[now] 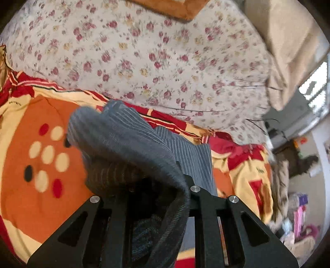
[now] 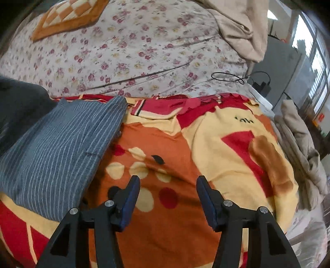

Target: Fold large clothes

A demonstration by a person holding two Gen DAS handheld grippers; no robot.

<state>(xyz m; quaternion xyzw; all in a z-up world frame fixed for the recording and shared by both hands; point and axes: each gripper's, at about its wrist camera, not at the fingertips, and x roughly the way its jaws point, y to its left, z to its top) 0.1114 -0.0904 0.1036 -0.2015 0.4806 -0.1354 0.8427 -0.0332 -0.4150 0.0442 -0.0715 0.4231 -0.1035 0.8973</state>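
Risk is that the striped grey garment [image 1: 127, 144], pinched and lifted over the orange blanket [image 1: 31, 185] by the left gripper [image 1: 160, 198], slips out or drags unevenly, because the right gripper [image 2: 168, 185] stands spread and empty beside it

The striped garment [image 2: 55, 148] lies on the blanket [image 2: 226, 148], at the left side in the right wrist view, and its far end reaches the far edge of the blanket. Behind this edge lies the floral sheet [image 2: 144, 53]. A checked cushion [image 2: 68, 18] rests on the sheet at the far left. A cable [image 2: 229, 77] lies on the sheet near its right edge. The left gripper [image 1: 165, 185] holds a fold of the garment up above the blanket. The right gripper [image 2: 168, 198] is over the blanket, to the right of the garment, with nothing between its jaws.
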